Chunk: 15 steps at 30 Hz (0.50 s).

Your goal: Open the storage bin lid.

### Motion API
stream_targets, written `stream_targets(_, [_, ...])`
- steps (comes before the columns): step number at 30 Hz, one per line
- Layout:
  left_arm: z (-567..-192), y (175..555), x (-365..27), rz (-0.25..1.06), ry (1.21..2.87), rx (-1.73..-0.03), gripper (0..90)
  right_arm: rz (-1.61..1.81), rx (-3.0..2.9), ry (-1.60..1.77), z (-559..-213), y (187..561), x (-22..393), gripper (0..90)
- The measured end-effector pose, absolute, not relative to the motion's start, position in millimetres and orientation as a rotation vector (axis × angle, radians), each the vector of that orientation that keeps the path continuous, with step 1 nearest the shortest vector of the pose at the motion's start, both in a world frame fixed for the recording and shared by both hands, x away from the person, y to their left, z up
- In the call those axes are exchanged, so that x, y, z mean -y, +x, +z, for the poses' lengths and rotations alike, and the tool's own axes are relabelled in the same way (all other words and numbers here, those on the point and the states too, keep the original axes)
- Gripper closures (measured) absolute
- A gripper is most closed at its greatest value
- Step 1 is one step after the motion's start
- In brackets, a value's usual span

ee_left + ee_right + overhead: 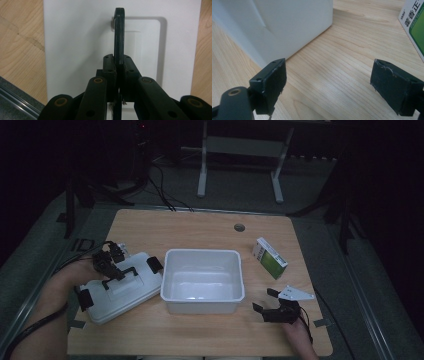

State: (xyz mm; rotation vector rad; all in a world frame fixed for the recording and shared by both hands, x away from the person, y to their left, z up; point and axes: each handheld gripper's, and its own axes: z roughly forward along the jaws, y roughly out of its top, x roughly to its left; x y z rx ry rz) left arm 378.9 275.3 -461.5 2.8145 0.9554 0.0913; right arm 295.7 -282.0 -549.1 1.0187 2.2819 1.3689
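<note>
A white lid (131, 292) with a black handle (125, 272) and black end latches lies flat on the table, left of an open white bin (200, 307). My left gripper (113, 266) stands over the lid, shut on that handle. In the left gripper view the handle (119, 35) runs upright between the closed jaws, with the white lid (75, 50) behind it. My right gripper (265, 300) rests open on the table by the bin's right front corner. Its pads (272, 82) stand wide apart over bare wood, the bin wall (294, 22) just ahead to the left.
A green and white carton (270, 257) lies right of the bin, and the carton (414, 27) also sits at the right gripper view's upper right. The wooden table (200, 227) has a round grommet hole (239, 227) at the back. Cables and metal stands surround the table on the floor.
</note>
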Motion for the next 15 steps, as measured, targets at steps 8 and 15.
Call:
stream_targets(8, [-468,381,-272,0.049,2.837,-0.956,83.6,1.375,-2.276,1.023,-549,296,283,13.3])
stream_targets(15, [-476,381,-270,0.018,2.853,-0.962,83.6,1.372,-2.28,1.017,-549,296,283,13.3])
